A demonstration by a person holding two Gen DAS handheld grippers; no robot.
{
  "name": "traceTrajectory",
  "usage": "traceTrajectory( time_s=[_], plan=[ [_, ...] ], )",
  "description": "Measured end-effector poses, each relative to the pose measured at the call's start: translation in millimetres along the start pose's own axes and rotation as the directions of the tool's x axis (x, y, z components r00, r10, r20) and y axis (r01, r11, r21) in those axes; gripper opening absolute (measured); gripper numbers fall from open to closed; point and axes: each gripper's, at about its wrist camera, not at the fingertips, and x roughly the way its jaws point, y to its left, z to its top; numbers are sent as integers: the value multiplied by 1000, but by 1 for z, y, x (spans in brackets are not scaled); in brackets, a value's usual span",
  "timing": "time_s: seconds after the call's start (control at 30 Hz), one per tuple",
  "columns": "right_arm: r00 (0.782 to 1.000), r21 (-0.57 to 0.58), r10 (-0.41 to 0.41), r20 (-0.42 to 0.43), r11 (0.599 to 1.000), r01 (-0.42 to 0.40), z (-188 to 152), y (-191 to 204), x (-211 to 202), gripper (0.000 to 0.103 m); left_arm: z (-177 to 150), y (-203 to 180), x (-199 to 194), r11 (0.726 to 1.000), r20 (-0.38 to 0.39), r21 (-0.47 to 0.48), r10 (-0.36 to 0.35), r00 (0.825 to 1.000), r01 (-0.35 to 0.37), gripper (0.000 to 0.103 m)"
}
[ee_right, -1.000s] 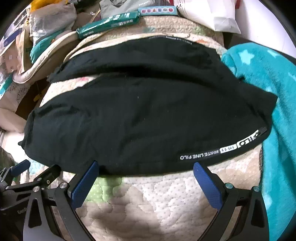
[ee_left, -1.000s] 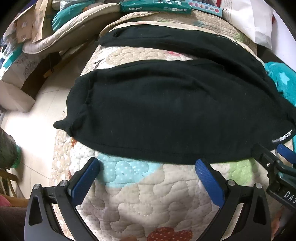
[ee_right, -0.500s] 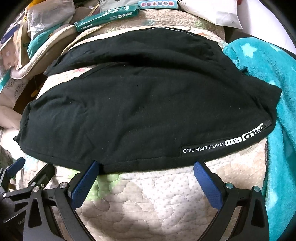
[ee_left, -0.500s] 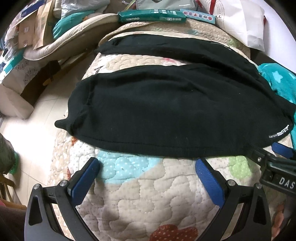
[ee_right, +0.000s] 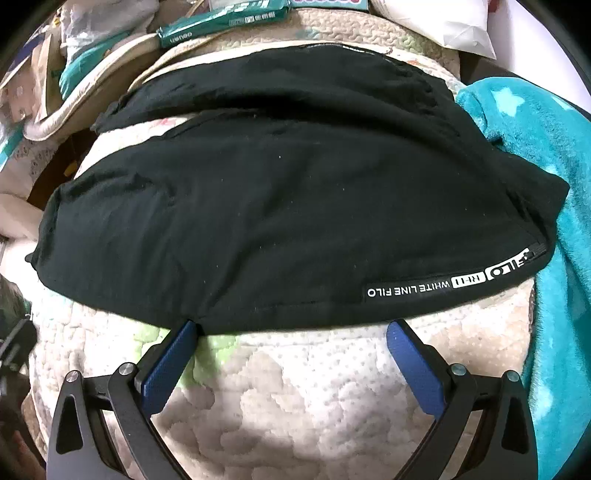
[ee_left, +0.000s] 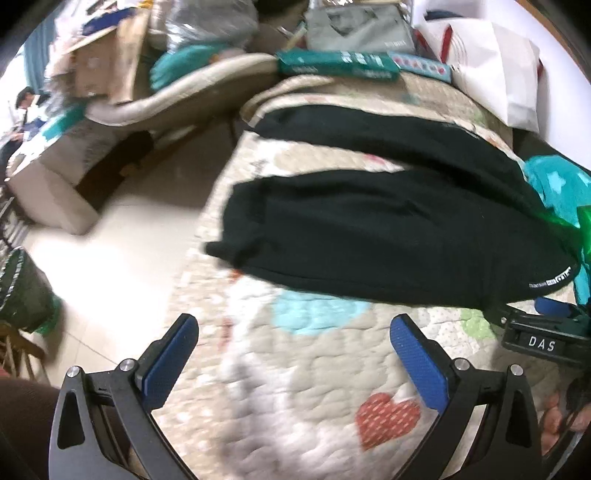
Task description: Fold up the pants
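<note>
We've got our left gripper (ee_left: 293,338) hovering over the patchwork quilted bedspread (ee_left: 314,384), blue-padded jaws spread wide and holding nothing, and its view is smeared with blur. Our right gripper (ee_right: 291,338) sits low over the same quilt, jaws also wide apart and empty, its left blue pad (ee_right: 170,362) right at the near hem of the black soft-knit pants (ee_right: 288,206), though we can't tell if it's actually touching. The pants lie spread flat across the bed, both legs running off to the left, the farther leg separated from the nearer one by a wedge of bare quilt. A white printed label strip (ee_right: 450,282) reading "WHITE LINE FILO" runs along the near edge, ahead of the right gripper and toward its right side. From the left camera the near hem lies well ahead of the jaws, with open quilt between. On the right the pants butt against a teal fleece blanket with pale stars (ee_right: 554,155); on the left the bed edge drops to pale floor tiles (ee_left: 122,251); a long green packet (ee_right: 221,20) lies beyond the far edge.
</note>
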Motion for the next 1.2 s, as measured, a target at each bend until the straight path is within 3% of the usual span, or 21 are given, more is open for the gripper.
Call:
traceTrajectory(
  time_s=[0.17,0.4,0.6,0.77,0.83,0.9,1.0,1.07,1.2],
  plan=[
    [1000,-12,2,28,1000,-2,-9,2,-14,103,-9,17,-20,998,30,-26,56,998,-55,103],
    [987,-32,14,157,999,-9,-9,10,-45,103,-22,30,-36,996,25,-66,63,998,-62,103],
    [984,-73,2,180,997,11,-11,18,-55,103,-27,14,-48,996,66,0,88,994,-88,103],
    [965,-82,6,263,996,16,-9,17,-74,103,-22,0,-52,994,78,65,79,994,-84,103],
    [949,-65,9,316,998,12,-6,13,-88,103,-18,-4,-55,994,80,77,70,994,-76,103],
    [917,-38,7,398,999,9,-1,7,-109,103,-11,-7,-56,994,80,90,60,995,-68,103],
    [834,-11,-4,552,1000,12,11,0,-154,103,1,-11,-52,991,75,117,64,995,-72,103],
    [800,-29,4,600,999,17,24,-1,-175,103,10,-13,-48,989,71,130,68,995,-77,103],
    [799,-82,3,602,995,58,60,-2,-189,103,27,-11,-34,988,49,137,69,996,-75,103]
  ],
)
